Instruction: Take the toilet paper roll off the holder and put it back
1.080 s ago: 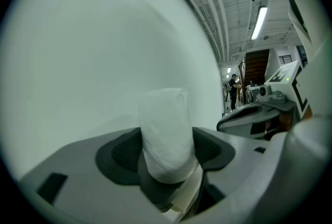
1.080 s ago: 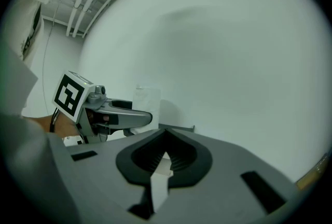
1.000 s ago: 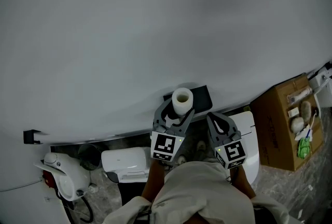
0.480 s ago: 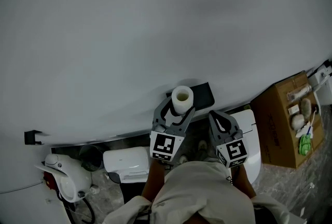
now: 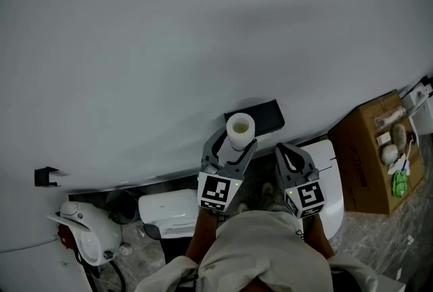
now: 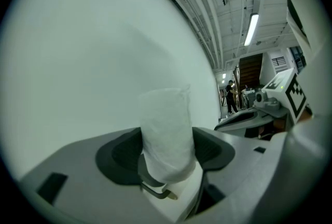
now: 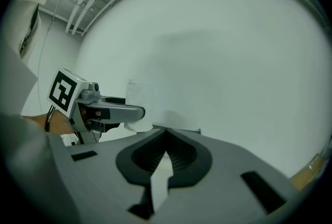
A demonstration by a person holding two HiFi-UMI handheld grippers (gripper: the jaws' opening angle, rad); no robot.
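Grey jaws of the left gripper (image 5: pixel 232 143) pinch the toilet paper roll (image 5: pixel 240 128) from both sides. The roll stands up straight, with its hole pointing up, and it sticks out above the jaws. The right gripper (image 5: pixel 291 157) is just beside it, on the right. Its jaws are pressed together and hold nothing.

Just past the roll, and a bit to the right, is the black holder (image 5: pixel 265 115), fixed on the white wall (image 5: pixel 203 47). The roll looks to be off the holder and right in front of it. The left gripper has the roll, so it is the one that must do the job. It seems the roll has to go forward and a little to the right to get back on. How it should sit on the holder cannot be seen from here.

A second ago the roll covered more of the holder. Now more of the black holder shows behind it. The left jaws hold the roll just as they did.
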